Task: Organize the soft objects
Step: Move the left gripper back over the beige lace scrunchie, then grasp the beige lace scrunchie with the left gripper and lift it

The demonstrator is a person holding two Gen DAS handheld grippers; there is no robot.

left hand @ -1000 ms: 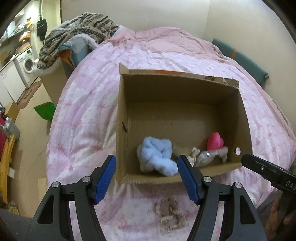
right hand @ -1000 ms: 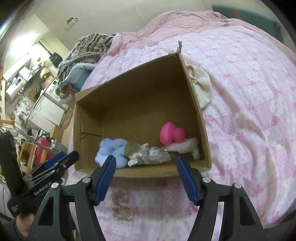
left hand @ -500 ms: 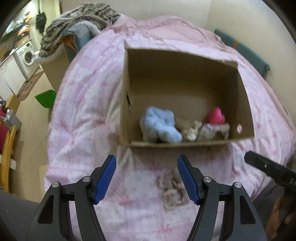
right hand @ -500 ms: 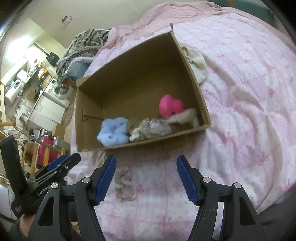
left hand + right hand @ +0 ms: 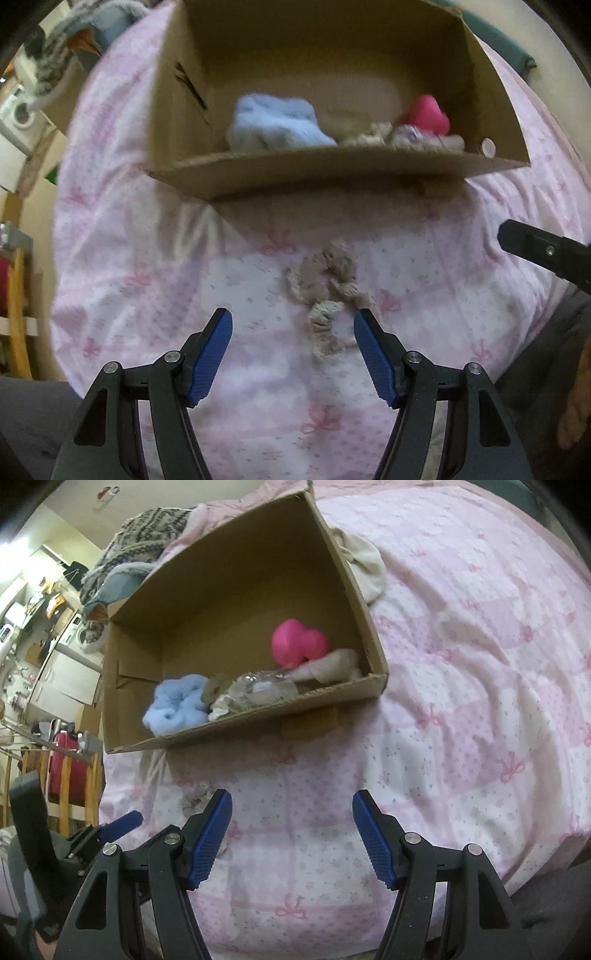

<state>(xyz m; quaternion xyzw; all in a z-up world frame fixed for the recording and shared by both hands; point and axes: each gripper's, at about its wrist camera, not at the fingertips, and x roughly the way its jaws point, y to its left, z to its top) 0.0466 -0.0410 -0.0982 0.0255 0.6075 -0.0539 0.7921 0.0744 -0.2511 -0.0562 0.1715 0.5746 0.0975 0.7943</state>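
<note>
The left hand-held gripper (image 5: pixel 292 325) has dropped, spread, towards the beige knitted scrunchie (image 5: pixel 327 291) at 12 o'clock, the last item visibly outside the brown cardboard box (image 5: pixel 332 173); right hand-held gripper (image 5: pixel 291 805) spread, idle.

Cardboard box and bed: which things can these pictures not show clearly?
- Left wrist view: motion blur smears the brown cardboard box contents.
- Right wrist view: the right claw finger covers most of the beige knitted toy.
- Cream cloth: box wall partly hides it.
</note>
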